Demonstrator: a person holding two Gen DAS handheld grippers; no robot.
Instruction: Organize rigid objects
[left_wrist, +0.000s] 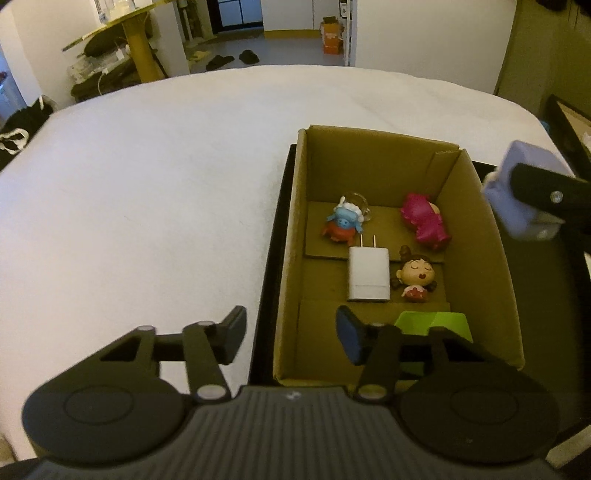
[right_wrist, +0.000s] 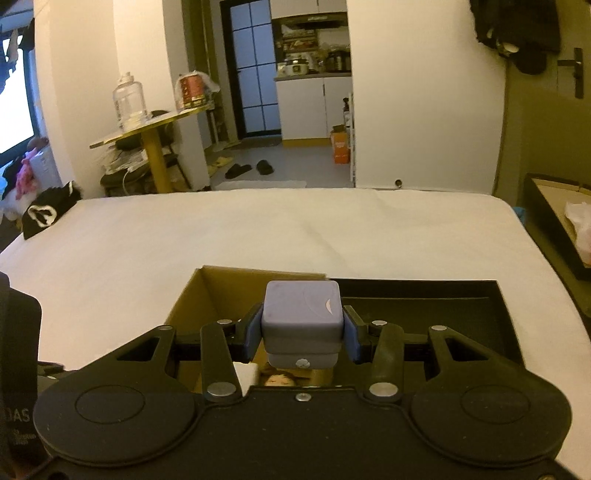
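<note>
A brown cardboard box (left_wrist: 291, 258) sits in a black tray on the white bed. It holds a white charger (left_wrist: 368, 275), a blue-and-red figure (left_wrist: 341, 221), a pink toy (left_wrist: 426, 221), a sleeping girl figurine (left_wrist: 415, 277) and a green piece (left_wrist: 432, 321). My left gripper (left_wrist: 291, 334) is open and empty over the box's near left wall. My right gripper (right_wrist: 301, 334) is shut on a lavender cube-shaped case (right_wrist: 301, 314), held above the box (right_wrist: 192, 299). The case also shows at the right in the left wrist view (left_wrist: 517, 192).
The black tray (right_wrist: 461, 295) extends right of the box. The white bed (left_wrist: 147, 192) spreads left and ahead. A second black-framed box (right_wrist: 554, 221) lies off the bed's right side. A yellow table (right_wrist: 147, 125) with jars stands beyond the bed.
</note>
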